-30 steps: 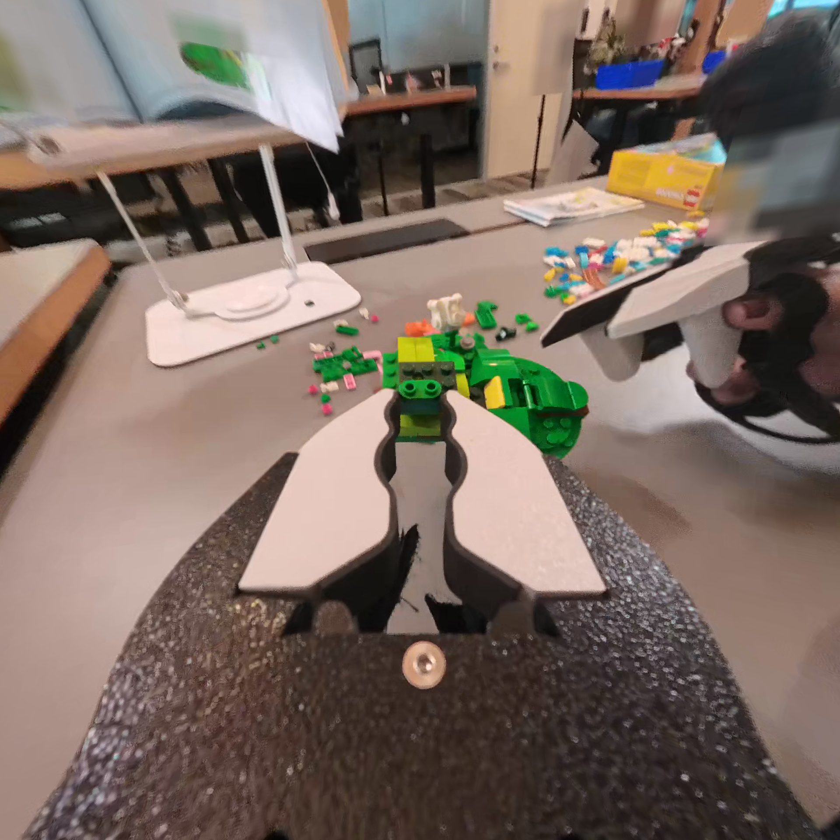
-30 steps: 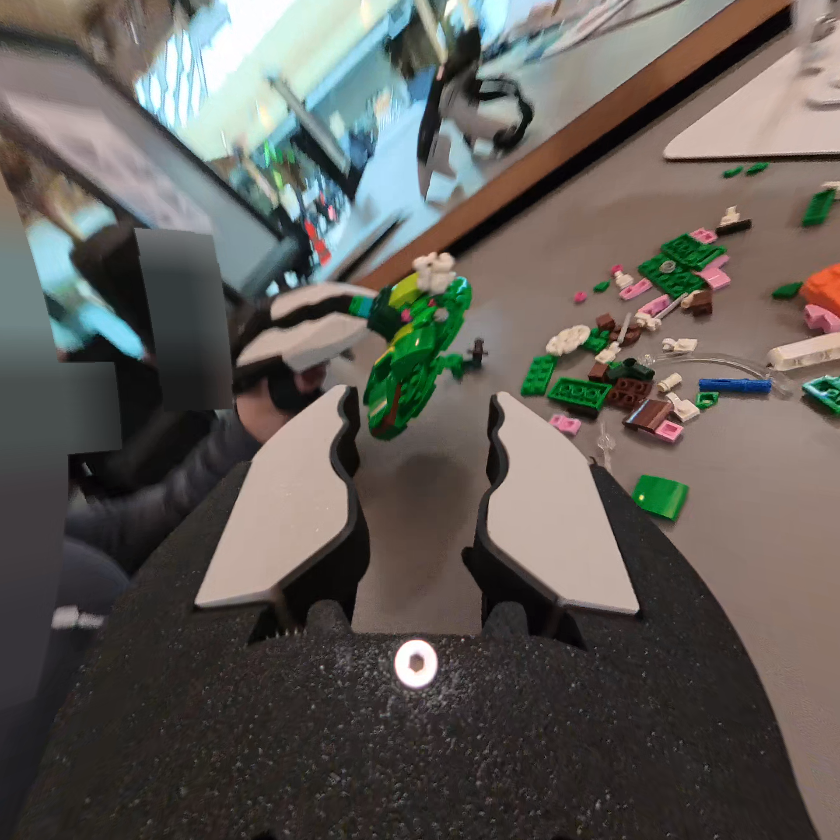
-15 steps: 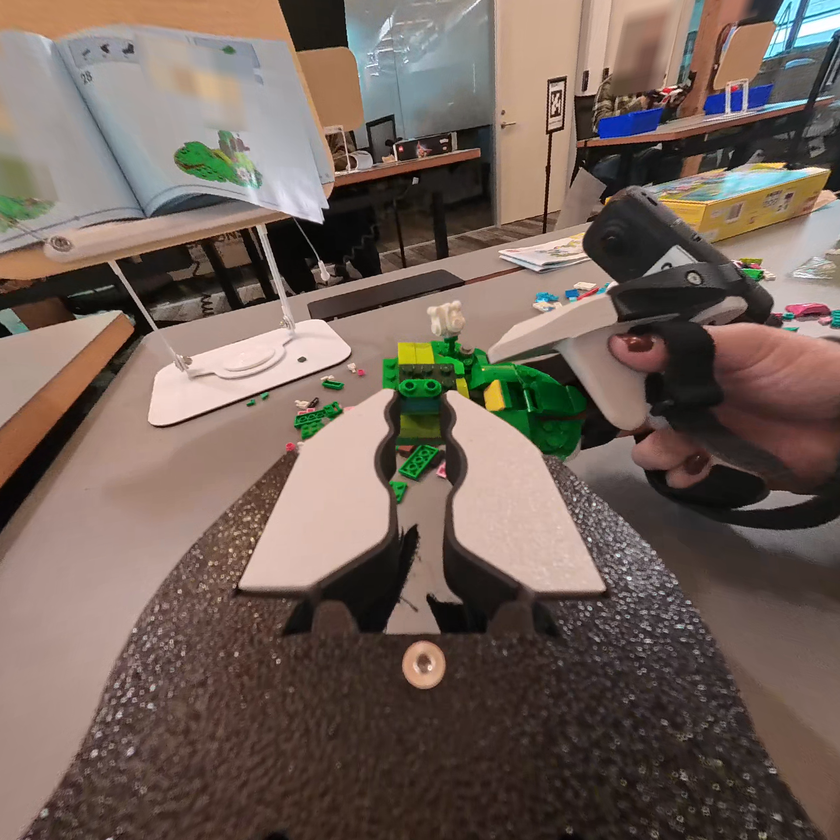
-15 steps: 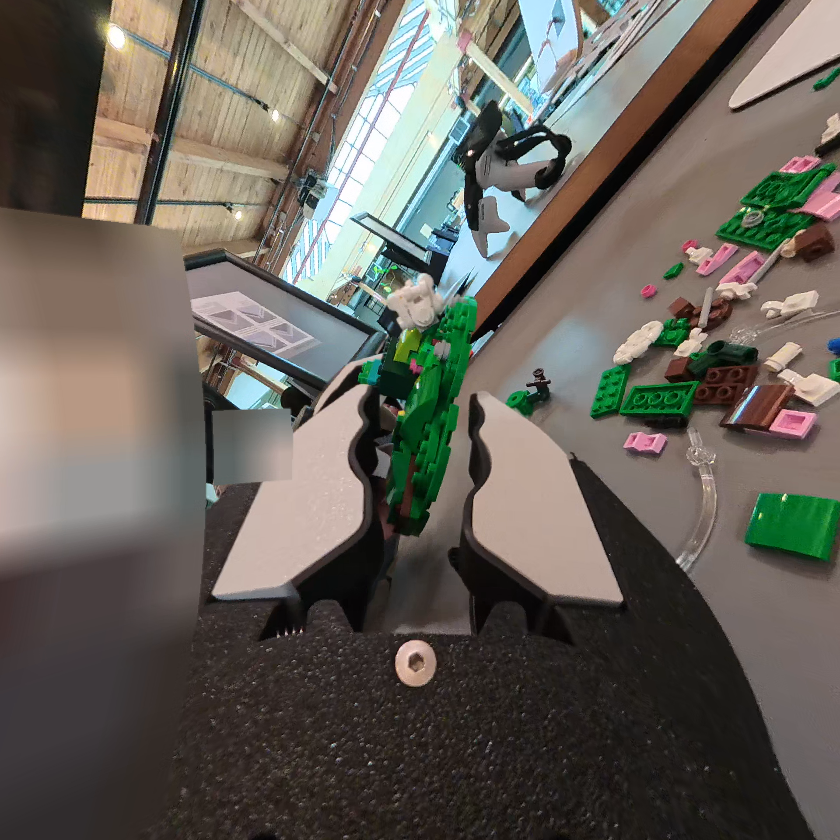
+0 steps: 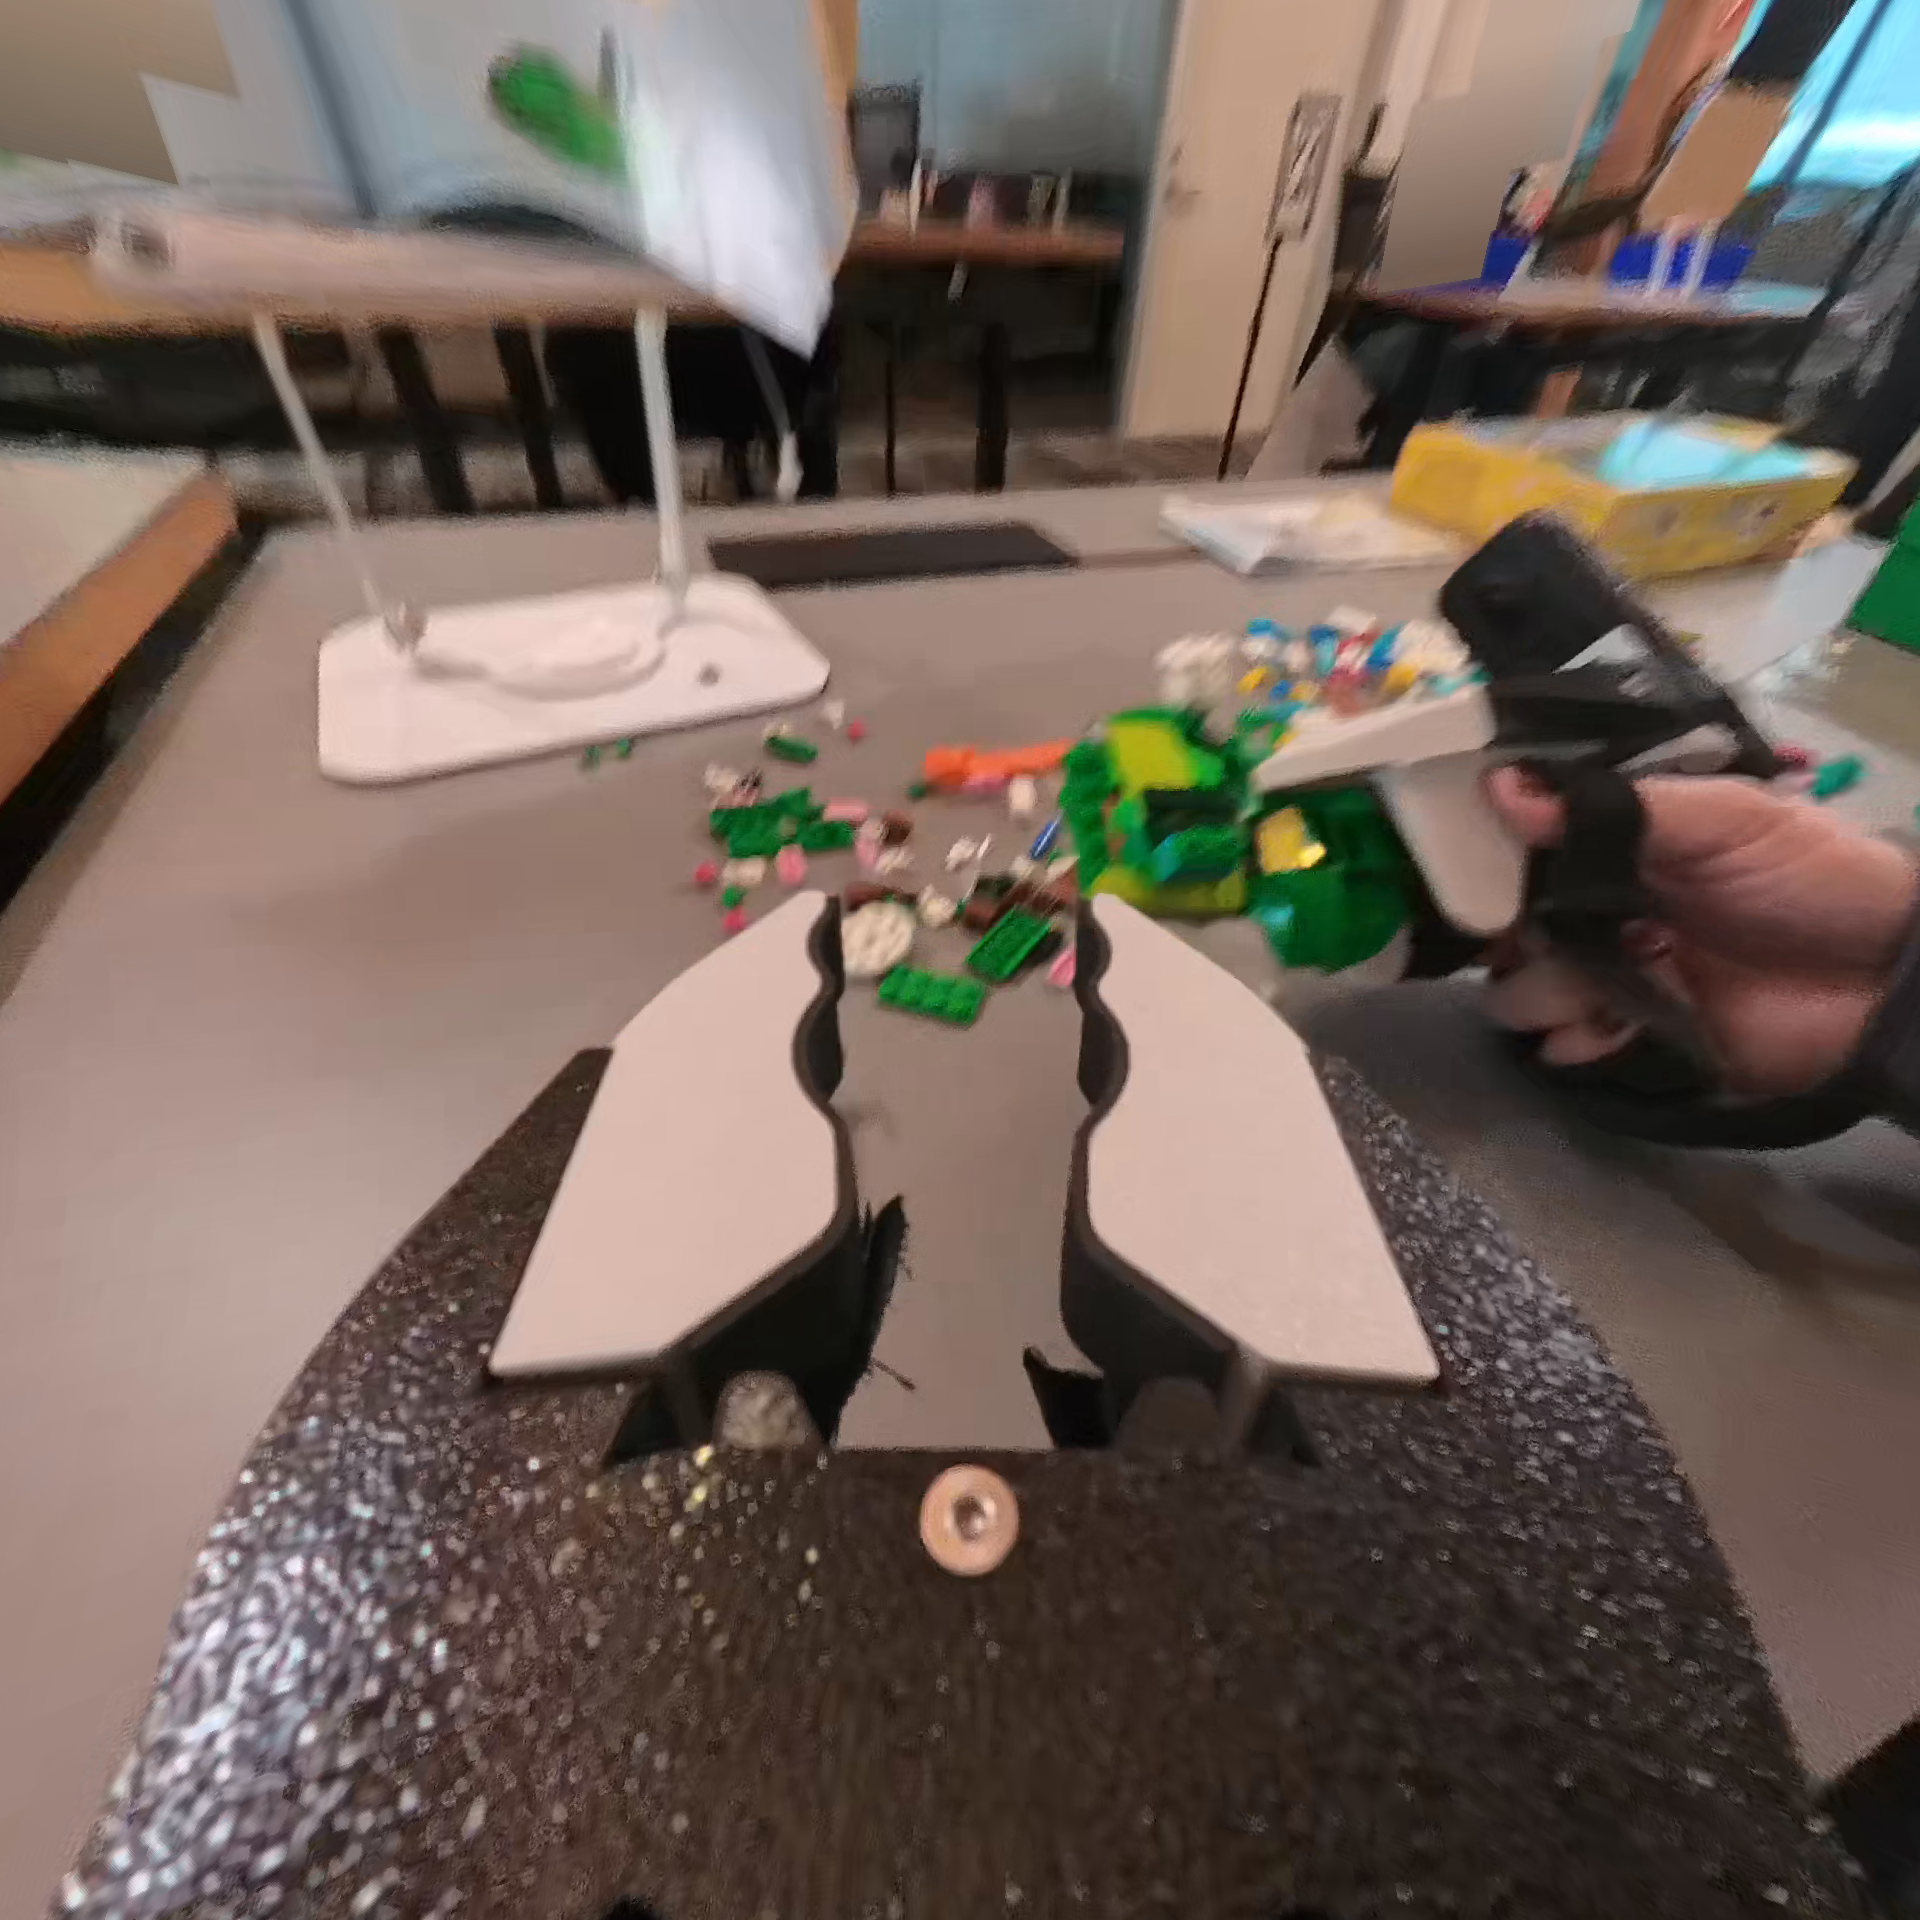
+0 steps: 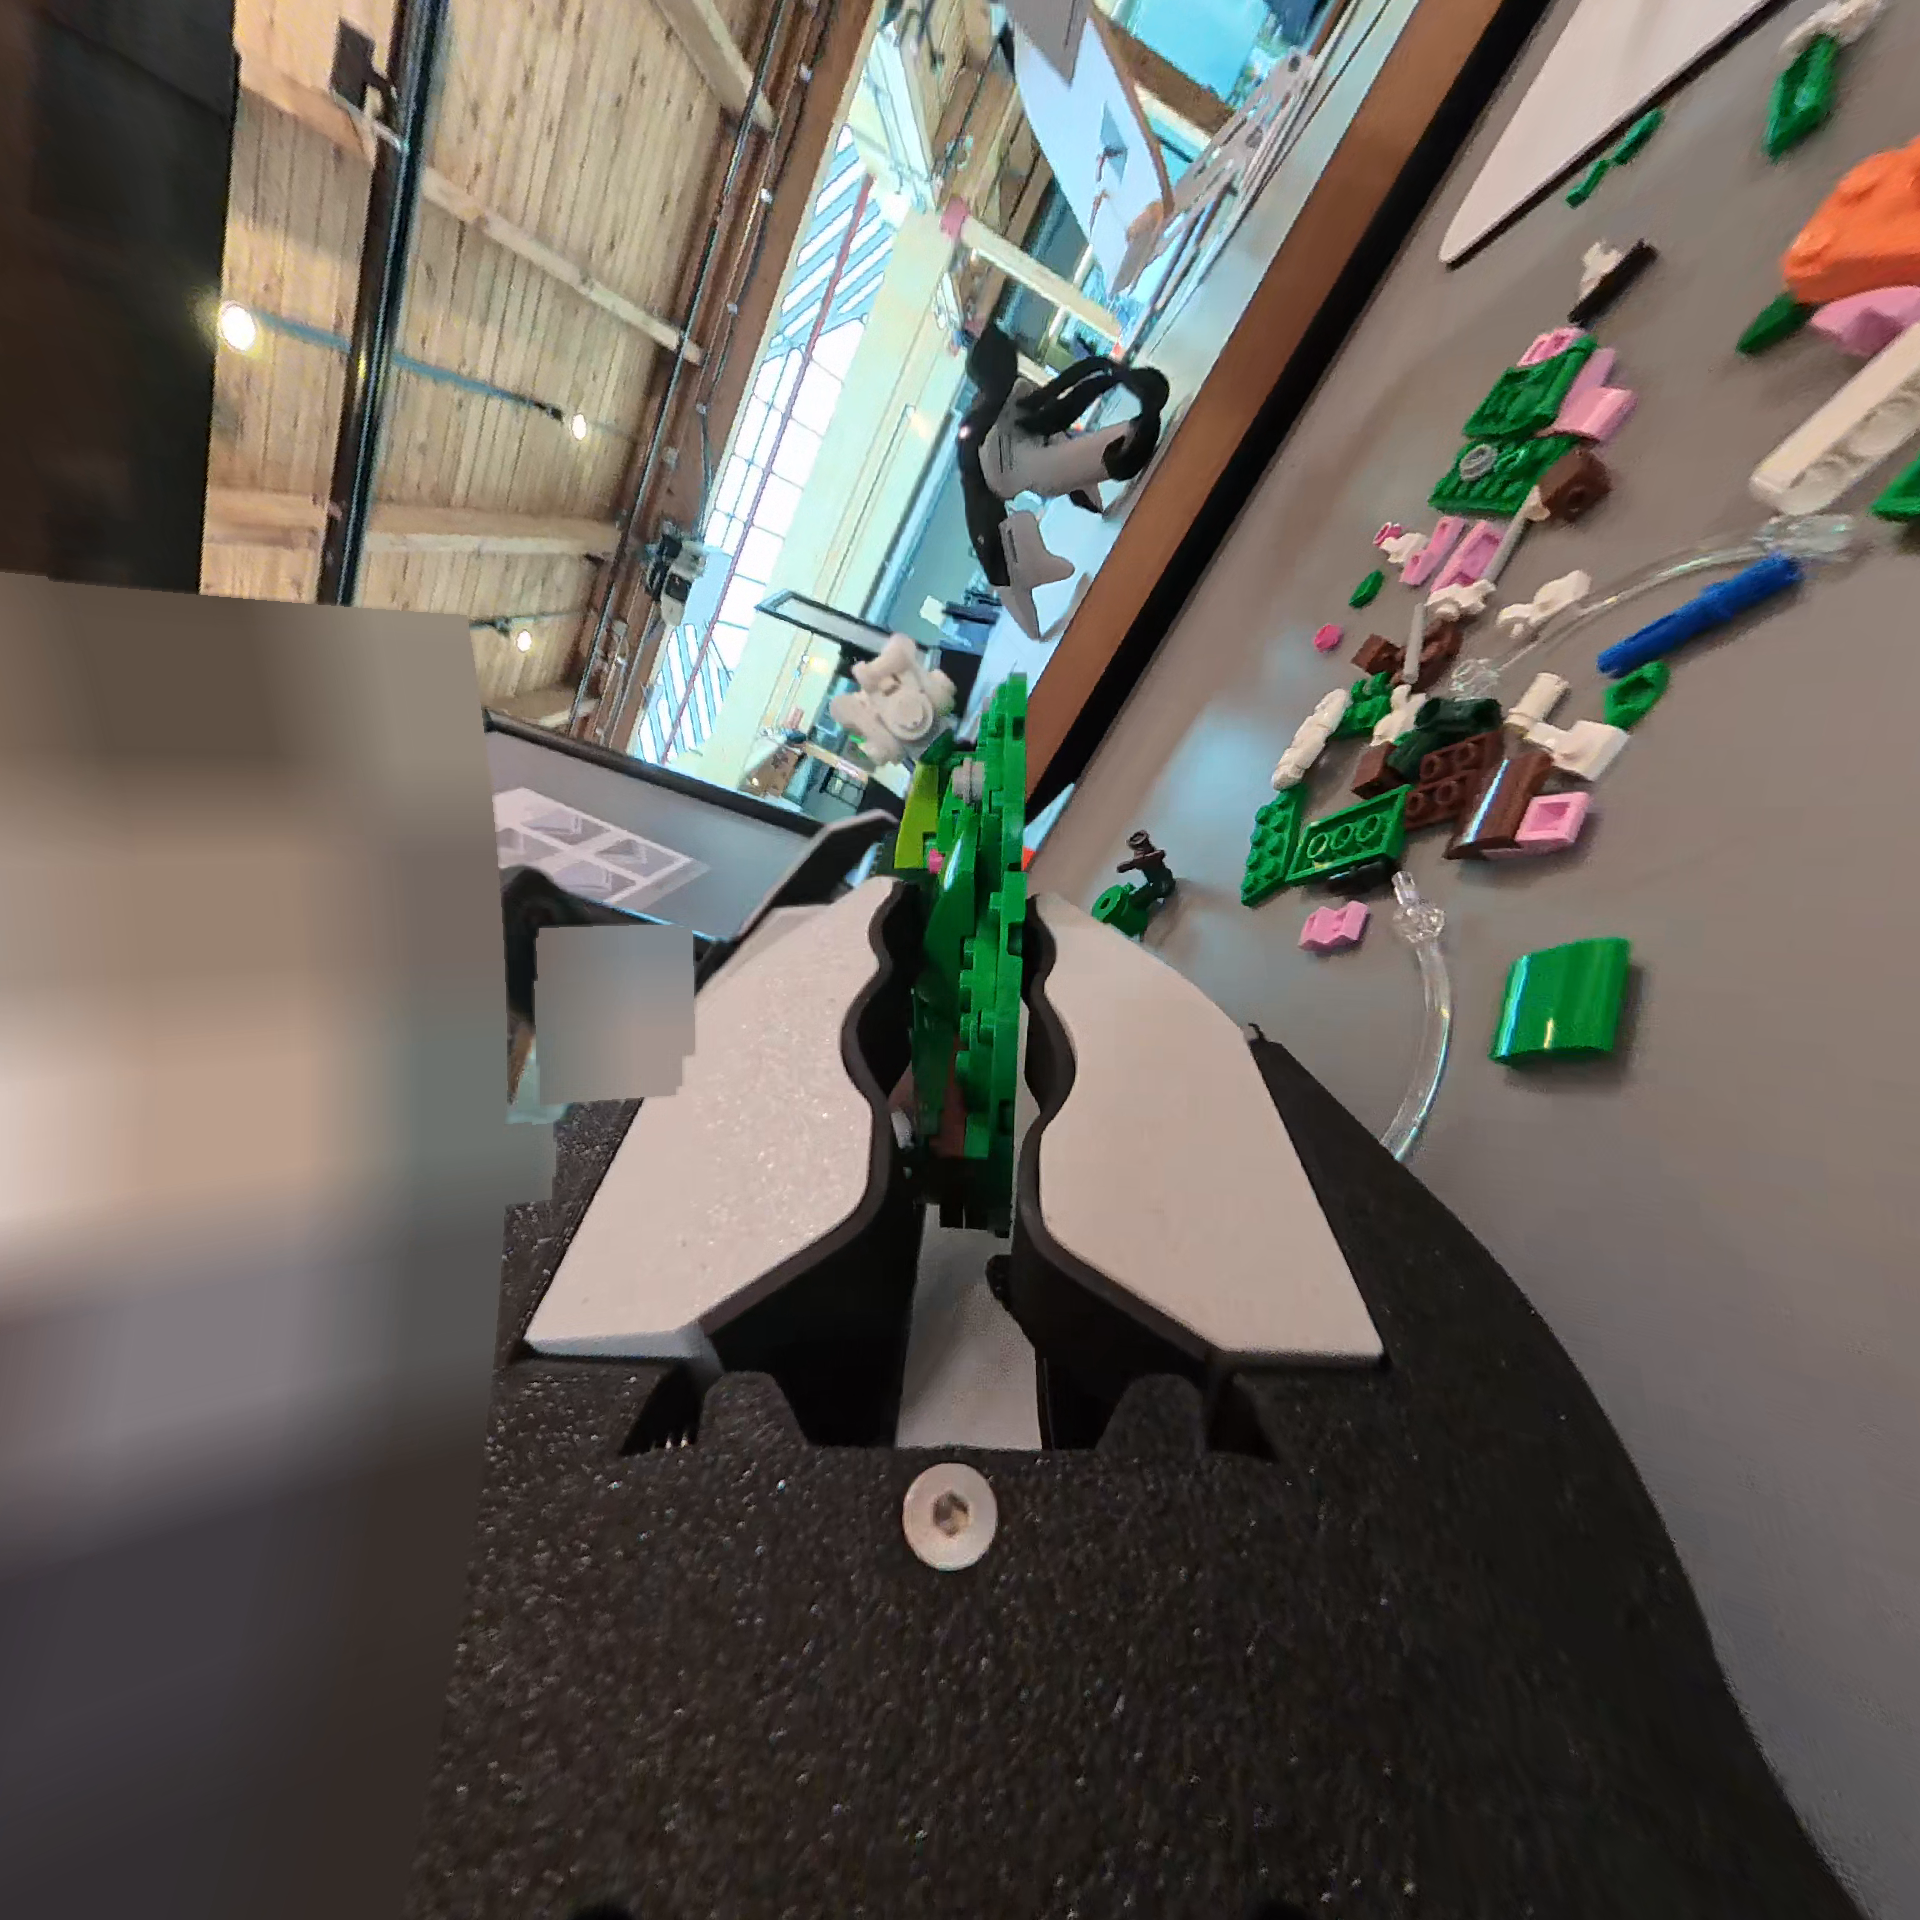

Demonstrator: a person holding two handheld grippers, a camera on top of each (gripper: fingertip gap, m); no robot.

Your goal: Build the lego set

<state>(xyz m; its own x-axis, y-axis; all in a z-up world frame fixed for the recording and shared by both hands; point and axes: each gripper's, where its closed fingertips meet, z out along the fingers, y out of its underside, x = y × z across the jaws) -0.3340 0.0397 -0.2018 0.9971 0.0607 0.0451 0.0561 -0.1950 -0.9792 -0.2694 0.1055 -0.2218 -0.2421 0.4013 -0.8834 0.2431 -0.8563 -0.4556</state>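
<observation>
The green lego model [image 6: 971,966], with lime parts and a white flower on top, is clamped edge-on between the fingers of my right gripper [image 6: 961,914]. In the blurred left wrist view the same model [image 5: 1195,831] hangs at the right in the right gripper [image 5: 1382,769], held by a gloved hand above the grey table [image 5: 312,987]. My left gripper [image 5: 951,914] is open and empty, a little to the left of the model and apart from it. Loose green, pink, brown and white pieces [image 5: 894,894] lie on the table just beyond its fingertips.
A white stand base [image 5: 561,686] holds an open instruction booklet [image 5: 582,125] at the back left. A pile of coloured pieces [image 5: 1320,655] and a yellow box [image 5: 1621,499] lie at the back right. Loose pieces, a clear tube [image 6: 1429,1039] and a green curved tile [image 6: 1558,997] lie right of my right gripper.
My left gripper has let go of the model and opened, drawing back to the left. My right gripper has closed on the model and now holds it alone.
</observation>
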